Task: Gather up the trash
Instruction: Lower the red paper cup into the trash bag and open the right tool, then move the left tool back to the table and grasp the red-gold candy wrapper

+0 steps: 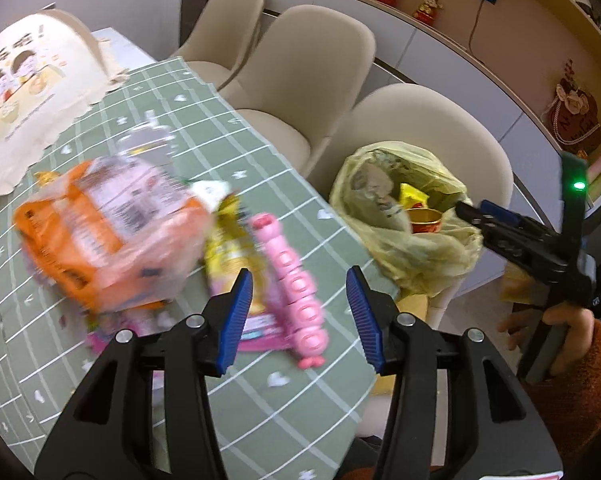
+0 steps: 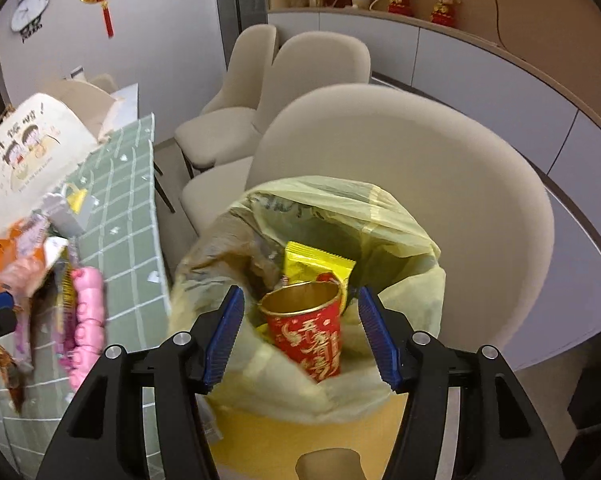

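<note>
Trash sits in two places: a red paper cup (image 2: 306, 330) and gold wrapper (image 2: 316, 266) inside the yellow bag (image 1: 404, 216) on the chair (image 2: 440, 184), and wrappers (image 1: 100, 236) plus a pink plastic strip (image 1: 296, 284) on the green tablecloth (image 1: 204, 128). Right gripper (image 2: 300, 334) hangs spread and empty over the bag, apparently just after a drop. Left gripper (image 1: 298, 312) is parted, pinching nothing, above the strip. Next: close on table litter. Wrappers are blurred; bag depth hidden.

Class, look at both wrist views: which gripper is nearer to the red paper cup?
Right. The right gripper hovers over the yellow trash bag with the red paper cup between its open jaws. The left gripper is over the table's wrappers, off to one side.
</note>
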Motion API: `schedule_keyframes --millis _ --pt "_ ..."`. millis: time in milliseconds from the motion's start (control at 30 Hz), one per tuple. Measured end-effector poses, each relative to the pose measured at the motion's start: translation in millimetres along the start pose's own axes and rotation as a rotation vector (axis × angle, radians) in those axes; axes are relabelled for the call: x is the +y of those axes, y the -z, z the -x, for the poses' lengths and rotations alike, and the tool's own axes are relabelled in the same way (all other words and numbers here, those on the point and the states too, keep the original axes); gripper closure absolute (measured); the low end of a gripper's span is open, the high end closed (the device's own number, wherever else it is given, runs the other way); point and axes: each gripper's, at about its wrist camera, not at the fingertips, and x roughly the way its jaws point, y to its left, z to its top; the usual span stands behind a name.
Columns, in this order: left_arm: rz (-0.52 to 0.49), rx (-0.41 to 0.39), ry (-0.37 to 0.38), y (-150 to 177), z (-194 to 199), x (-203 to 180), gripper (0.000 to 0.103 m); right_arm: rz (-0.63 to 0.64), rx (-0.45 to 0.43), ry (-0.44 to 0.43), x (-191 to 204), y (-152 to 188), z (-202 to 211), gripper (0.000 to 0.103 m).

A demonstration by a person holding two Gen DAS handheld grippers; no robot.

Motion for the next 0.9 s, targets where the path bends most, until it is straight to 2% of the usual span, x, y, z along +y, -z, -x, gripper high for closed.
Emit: schedule_keyframes --millis 233,333,500,567,667,800,900 --pt "0.043 -0.005 -0.067 32.7 24.9 57.1 0.056 -0.036 -0.036 -0.058 29.6 15.9 37.5 0.047" --pt "0.077 -0.01 -0.11 50.9 38.5 92.9 0.056 -0.046 -0.041 -0.084 48.9 29.5 50.0 0.047" --pt "0.135 -0.012 -0.144 75.9 54.6 148.2 0.056 -0.013 -0.004 -0.051 91.9 58.7 62.2 0.047" --pt "0.148 -0.015 -0.152 88.8 62.5 168.5 0.056 -0.006 0.008 -0.065 108.5 70.8 66.1 0.047" --pt "0.163 -0.024 -0.151 104.3 76.0 187.2 0.056 0.002 0.02 -0.095 134.8 88.3 70.7 0.047" --pt "0.172 -0.036 -0.148 124.3 93.7 203.4 0.056 0.037 0.033 -0.084 172.8 103.9 68.4 0.047" --pt "0.172 -0.034 -0.149 139.1 104.3 215.7 0.056 0.048 0.042 -0.146 200.9 111.9 67.7 0.047"
